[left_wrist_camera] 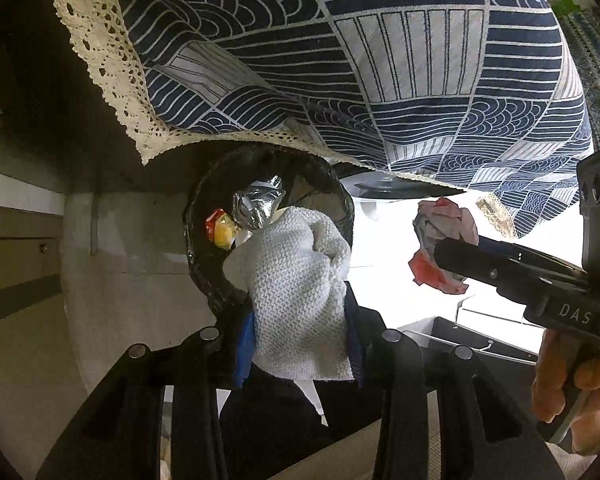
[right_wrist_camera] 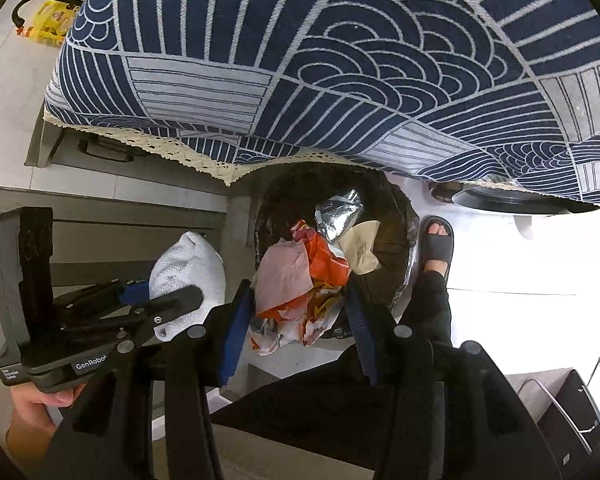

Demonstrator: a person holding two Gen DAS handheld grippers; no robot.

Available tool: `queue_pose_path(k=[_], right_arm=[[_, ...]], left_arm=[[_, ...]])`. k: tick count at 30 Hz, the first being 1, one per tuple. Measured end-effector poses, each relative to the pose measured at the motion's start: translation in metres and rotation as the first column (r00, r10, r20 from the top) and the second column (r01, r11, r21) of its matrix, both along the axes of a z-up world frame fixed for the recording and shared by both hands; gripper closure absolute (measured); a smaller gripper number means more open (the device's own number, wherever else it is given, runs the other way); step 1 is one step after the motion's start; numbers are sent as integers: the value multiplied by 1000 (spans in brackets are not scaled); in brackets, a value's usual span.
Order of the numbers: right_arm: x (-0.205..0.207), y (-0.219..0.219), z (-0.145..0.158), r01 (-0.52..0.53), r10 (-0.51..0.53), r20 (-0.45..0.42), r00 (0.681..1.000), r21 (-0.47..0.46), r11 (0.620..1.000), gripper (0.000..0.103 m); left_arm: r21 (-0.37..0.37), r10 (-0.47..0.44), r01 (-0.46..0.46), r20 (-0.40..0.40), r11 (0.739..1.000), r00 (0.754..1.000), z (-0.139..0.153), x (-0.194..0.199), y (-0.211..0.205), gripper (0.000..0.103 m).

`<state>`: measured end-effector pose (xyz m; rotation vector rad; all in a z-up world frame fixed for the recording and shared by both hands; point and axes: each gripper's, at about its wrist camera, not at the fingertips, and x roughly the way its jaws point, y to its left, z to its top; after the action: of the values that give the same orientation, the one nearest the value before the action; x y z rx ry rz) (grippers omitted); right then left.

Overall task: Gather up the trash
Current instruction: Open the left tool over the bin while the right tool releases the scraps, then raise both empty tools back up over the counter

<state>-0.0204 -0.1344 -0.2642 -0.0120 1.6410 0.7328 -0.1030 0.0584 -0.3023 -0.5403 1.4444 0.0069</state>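
Note:
A black-lined trash bin (left_wrist_camera: 204, 256) (right_wrist_camera: 392, 248) stands on the floor under the table edge. It holds a silver foil wrapper (left_wrist_camera: 256, 204) (right_wrist_camera: 338, 210), a red-yellow wrapper (left_wrist_camera: 220, 230) and a beige paper (right_wrist_camera: 362, 252). My left gripper (left_wrist_camera: 300, 320) is shut on a white crumpled paper towel (left_wrist_camera: 296, 292) (right_wrist_camera: 188, 264), held just above the bin. My right gripper (right_wrist_camera: 296, 308) is shut on a crumpled pink, orange and white paper wrapper (right_wrist_camera: 296, 292) (left_wrist_camera: 440, 240), held beside the bin's near rim.
A blue-and-white patterned tablecloth (left_wrist_camera: 340, 60) (right_wrist_camera: 340, 60) with a lace hem hangs over the bin. The person's foot in a grey slipper (right_wrist_camera: 436, 240) stands right of the bin. A yellow bag (right_wrist_camera: 48, 20) lies on the floor far left. A grey cabinet (left_wrist_camera: 20, 240) is left.

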Motion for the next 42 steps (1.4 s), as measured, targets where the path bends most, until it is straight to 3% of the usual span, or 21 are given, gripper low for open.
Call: queue_pose_path(k=[2, 6, 8, 12, 27, 42], right_arm=[[1, 0, -2, 1, -1, -5, 1000, -2, 1000, 54], [5, 1, -2, 4, -4, -6, 1000, 0, 1000, 48], [7, 1, -1, 9, -9, -2, 1000, -8, 1000, 42], [13, 0, 1, 27, -27, 1, 1000, -9, 1000, 40], [11, -2, 18, 38, -38, 32, 999, -6, 999, 40], [11, -7, 84, 68, -79, 154, 985, 75, 995, 40]], left_arm=[[-6, -2, 2, -5, 1000, 1000, -1, 2, 0, 65], [18, -23, 24, -22, 1000, 999, -3, 6, -3, 52], [14, -21, 21, -30, 1000, 999, -5, 8, -2, 51], [23, -19, 20, -31, 1000, 999, -5, 10, 0, 46], [36, -9, 9, 4, 999, 1000, 13, 10, 10, 45], [67, -29, 20, 129, 998, 991, 66, 7, 18, 45]])
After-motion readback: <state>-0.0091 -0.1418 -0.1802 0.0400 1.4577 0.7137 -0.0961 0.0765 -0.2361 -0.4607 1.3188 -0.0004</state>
